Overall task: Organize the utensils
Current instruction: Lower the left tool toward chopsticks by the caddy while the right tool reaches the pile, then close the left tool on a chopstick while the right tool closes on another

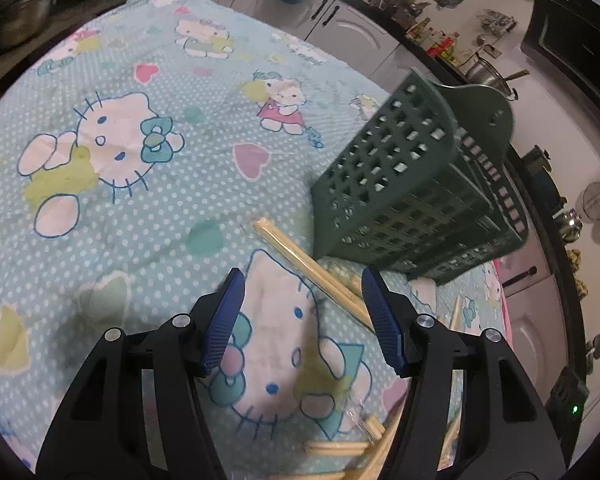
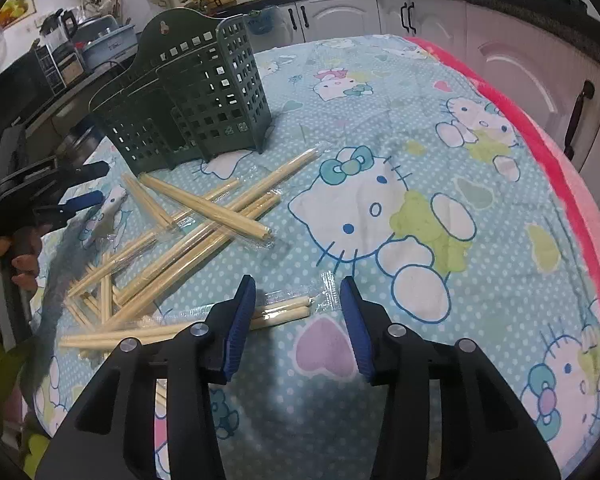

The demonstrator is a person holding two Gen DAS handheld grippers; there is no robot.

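Note:
A dark green slotted utensil holder (image 1: pixel 412 184) (image 2: pixel 188 92) stands upright on the cartoon-cat cloth. Several pairs of pale wooden chopsticks in clear wrappers (image 2: pixel 188 224) lie scattered in front of it. My left gripper (image 1: pixel 303 280) is open just above the cloth, and one wrapped pair (image 1: pixel 300 264) runs slantwise between its blue pads without touching them. My right gripper (image 2: pixel 298 284) is open too, low over the cloth. The end of another wrapped pair (image 2: pixel 284 308) lies between its fingers, untouched. The left gripper (image 2: pixel 92 184) shows at the left of the right wrist view, held by a hand (image 2: pixel 24 264).
The light blue cloth (image 2: pixel 420 128) covers a table, with a pink edge (image 2: pixel 572 184) on the right. White kitchen cabinets (image 2: pixel 340 16) and a cluttered dark counter (image 1: pixel 440 40) stand behind the table. More chopsticks (image 1: pixel 340 446) lie under my left gripper.

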